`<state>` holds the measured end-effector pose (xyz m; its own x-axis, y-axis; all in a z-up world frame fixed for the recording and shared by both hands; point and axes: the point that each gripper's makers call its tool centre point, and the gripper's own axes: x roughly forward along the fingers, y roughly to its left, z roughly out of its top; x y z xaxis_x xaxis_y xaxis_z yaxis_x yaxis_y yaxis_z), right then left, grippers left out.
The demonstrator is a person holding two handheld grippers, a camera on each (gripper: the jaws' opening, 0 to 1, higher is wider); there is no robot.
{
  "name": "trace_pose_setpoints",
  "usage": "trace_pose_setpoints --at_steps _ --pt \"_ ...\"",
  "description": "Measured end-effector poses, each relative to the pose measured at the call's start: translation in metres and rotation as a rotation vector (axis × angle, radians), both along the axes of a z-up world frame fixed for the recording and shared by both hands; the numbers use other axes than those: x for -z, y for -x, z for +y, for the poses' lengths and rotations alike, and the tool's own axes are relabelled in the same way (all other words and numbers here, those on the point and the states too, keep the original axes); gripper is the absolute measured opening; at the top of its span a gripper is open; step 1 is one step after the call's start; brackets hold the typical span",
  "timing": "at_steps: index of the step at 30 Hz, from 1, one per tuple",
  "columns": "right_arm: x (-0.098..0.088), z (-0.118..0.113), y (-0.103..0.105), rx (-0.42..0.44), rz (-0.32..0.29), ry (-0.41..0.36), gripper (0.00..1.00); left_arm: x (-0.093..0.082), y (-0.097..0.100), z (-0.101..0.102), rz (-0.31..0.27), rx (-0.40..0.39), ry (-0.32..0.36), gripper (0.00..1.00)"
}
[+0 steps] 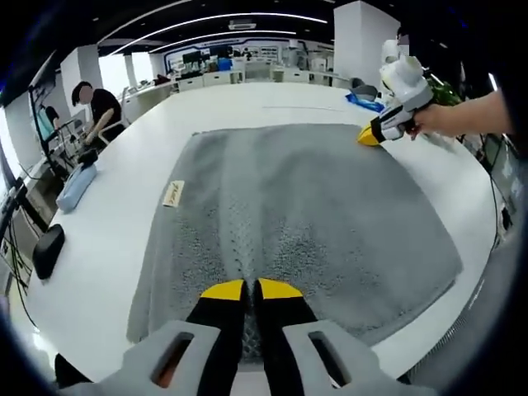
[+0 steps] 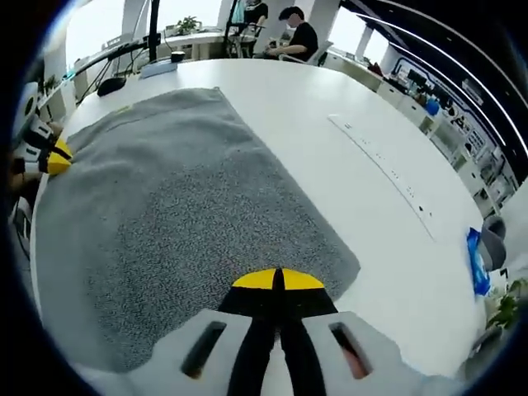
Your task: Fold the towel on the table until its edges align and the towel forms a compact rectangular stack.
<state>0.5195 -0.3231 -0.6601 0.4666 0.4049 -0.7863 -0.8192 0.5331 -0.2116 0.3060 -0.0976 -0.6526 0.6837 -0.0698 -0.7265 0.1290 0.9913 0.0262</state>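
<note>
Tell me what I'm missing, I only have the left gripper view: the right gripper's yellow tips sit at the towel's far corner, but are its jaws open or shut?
Observer: In the right gripper view, the right gripper has its jaws shut, tips together over the grey towel.
Operator: Is a fold started on that side?
Observer: No; the towel lies flat there, its near corner on the white table.
Operator: Anything beyond that corner?
Observer: A long, pale flat strip lies on the table, apart from the towel.
Operator: And the left gripper?
Observer: Its yellow tip touches the towel's opposite edge.
</note>
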Motion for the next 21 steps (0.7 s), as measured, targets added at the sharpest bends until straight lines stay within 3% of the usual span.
trace_pose_setpoints --at_steps 4,8,21 --pt "0.001 -0.015 -0.002 0.057 0.032 -0.016 0.00 0.002 -0.002 -0.010 0.026 0.058 -0.010 0.05" --pt "0.001 -0.029 -0.003 0.071 0.021 0.006 0.00 0.003 -0.003 -0.028 0.048 0.102 0.020 0.05" --pt "0.001 -0.071 -0.009 0.152 0.033 0.000 0.00 0.005 -0.008 -0.070 0.084 0.200 -0.001 0.05"
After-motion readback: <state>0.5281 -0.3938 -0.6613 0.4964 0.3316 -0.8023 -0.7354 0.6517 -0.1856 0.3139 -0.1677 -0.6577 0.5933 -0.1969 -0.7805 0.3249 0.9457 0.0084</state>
